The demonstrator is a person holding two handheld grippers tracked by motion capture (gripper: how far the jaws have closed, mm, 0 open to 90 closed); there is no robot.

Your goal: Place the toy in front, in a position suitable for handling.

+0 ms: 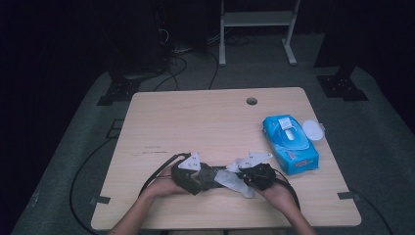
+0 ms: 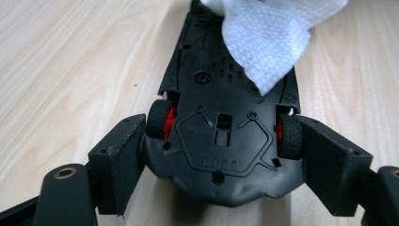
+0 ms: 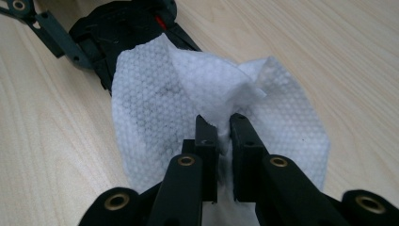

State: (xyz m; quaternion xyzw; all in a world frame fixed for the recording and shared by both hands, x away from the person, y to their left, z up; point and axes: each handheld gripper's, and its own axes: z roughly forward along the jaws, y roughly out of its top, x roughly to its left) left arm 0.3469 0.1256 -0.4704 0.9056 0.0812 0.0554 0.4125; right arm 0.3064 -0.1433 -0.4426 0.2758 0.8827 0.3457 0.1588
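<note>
The left gripper clamps the upturned toy car at its wheels; the right gripper pinches a wet wipe on the underside; wiping looks midway, grey smudges already showing.

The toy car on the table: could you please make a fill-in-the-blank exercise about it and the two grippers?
1. The left gripper clamps the black toy car, which lies with its ____ facing the camera.
2. The right gripper pinches a white ____.
3. The rims of the car's wheels are ____.
4. The blue wipes pack has its lid ____.

Missing words: underside; wipe; red; open
</note>
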